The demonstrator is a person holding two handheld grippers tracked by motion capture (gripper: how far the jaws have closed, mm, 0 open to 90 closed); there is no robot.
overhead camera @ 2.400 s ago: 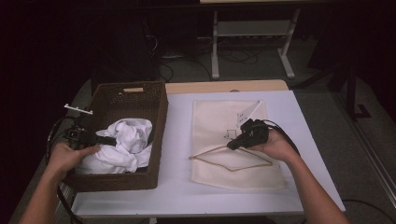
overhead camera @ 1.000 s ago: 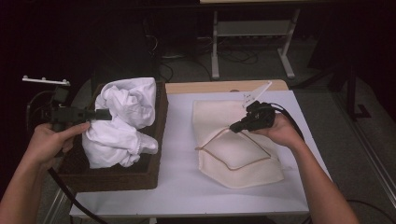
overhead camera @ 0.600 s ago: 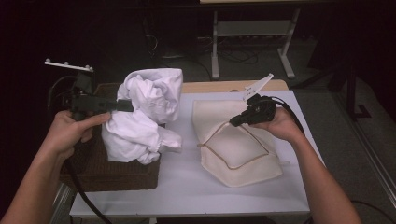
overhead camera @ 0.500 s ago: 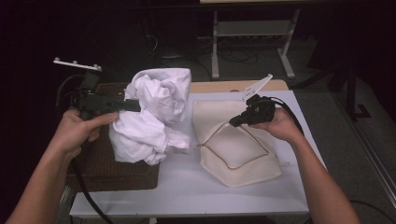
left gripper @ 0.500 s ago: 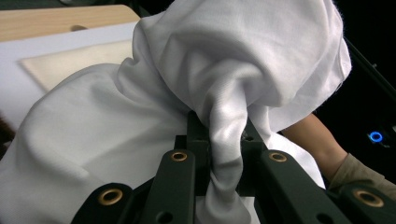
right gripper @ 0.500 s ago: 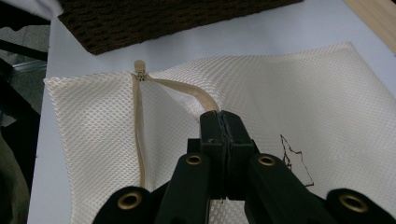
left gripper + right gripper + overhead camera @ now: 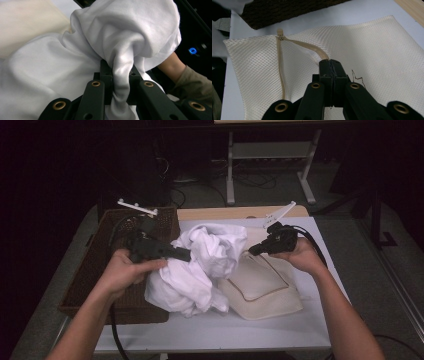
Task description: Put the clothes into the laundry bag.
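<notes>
A crumpled white garment hangs from my left gripper, which is shut on a twisted fold of it. The cloth droops over the left part of a cream mesh laundry bag lying on the white table. My right gripper is shut on the bag's zipper edge and lifts it, so the zipped opening gapes. The zipper strip runs away across the mesh in the right gripper view.
A dark brown wicker basket stands at the table's left, under my left hand. The white tabletop shows in front of the bag. A wooden strip runs along the far edge. Beyond it stand metal table legs on a dark floor.
The left gripper has lifted the white garment out of the basket and carried it right, over the bag. The right gripper has raised the bag's zipper edge.
</notes>
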